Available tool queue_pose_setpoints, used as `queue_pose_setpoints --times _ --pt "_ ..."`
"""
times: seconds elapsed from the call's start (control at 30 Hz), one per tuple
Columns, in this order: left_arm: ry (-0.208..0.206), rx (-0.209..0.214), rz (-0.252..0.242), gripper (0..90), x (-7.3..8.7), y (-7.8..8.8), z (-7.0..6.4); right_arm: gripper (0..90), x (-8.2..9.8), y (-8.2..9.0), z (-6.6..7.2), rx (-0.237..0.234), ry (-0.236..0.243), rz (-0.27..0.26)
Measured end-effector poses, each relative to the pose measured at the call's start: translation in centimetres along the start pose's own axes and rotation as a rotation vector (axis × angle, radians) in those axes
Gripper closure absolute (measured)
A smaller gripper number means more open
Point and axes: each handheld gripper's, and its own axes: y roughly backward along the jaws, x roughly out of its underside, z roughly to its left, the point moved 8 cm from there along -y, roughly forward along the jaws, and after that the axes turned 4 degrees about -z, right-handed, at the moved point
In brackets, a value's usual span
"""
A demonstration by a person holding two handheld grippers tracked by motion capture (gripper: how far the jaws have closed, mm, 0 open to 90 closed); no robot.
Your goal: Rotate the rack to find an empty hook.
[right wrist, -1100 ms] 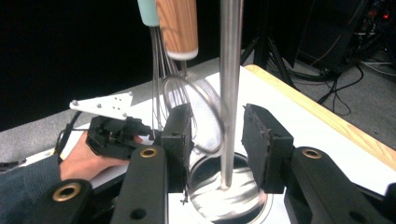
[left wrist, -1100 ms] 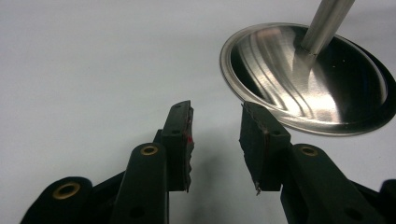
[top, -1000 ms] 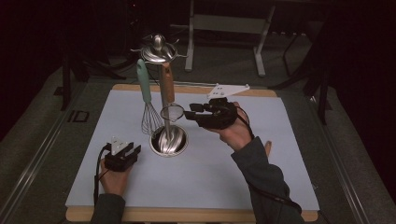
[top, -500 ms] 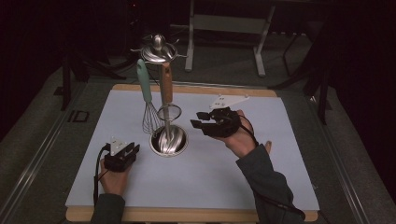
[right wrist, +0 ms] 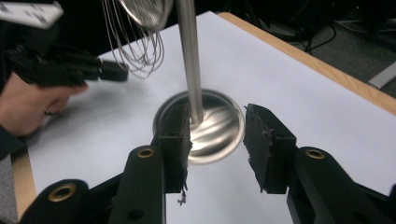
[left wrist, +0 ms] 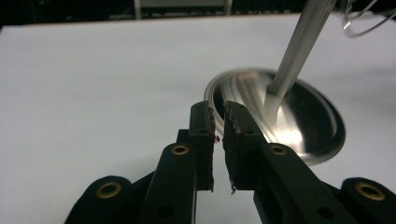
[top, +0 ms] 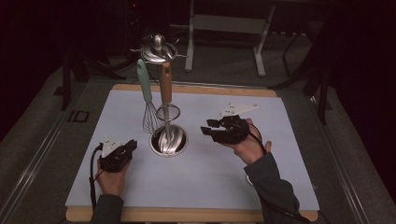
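Observation:
A steel utensil stand [top: 169, 140] has a round base and a pole [right wrist: 189, 60]. From its top hang a whisk [top: 145, 100] with a mint-green handle and a small strainer [top: 166, 93] with a wooden handle. My left gripper [top: 132, 145] rests on the table left of the base [left wrist: 280, 121]. Its jaws [left wrist: 217, 109] have just been closing to a thin gap with nothing between them. My right gripper [top: 208, 127] hovers right of the base, pointing at it. It [right wrist: 218, 112] is open, has just been opening a little further, and holds nothing.
A pale blue mat [top: 233, 163] covers the wooden table top. Dark floor, a metal frame [top: 224, 28] and cables lie beyond the far edge. My left gripper and its hand [right wrist: 70, 70] appear past the stand in the right gripper view.
My right hand has sunk toward the table and drifted slightly right, away from the strainer. My left hand has stayed where it was.

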Motion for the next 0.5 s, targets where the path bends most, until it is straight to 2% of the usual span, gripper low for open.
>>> queue_pose_setpoints --times 0.13,0.33,0.5 --pt "-0.002 0.005 -0.033 82.8 -1.0 0.6 -0.2 60.2 1.8 0.7 -0.3 0.028 0.007 0.020" --pt "-0.004 0.016 -0.072 83.4 -2.6 1.7 -0.3 59.5 5.6 2.0 -1.3 0.092 -0.003 0.075" --pt "0.014 0.023 -0.121 83.6 -4.2 2.4 -0.2 59.4 8.9 3.0 -2.5 0.128 -0.055 0.089"
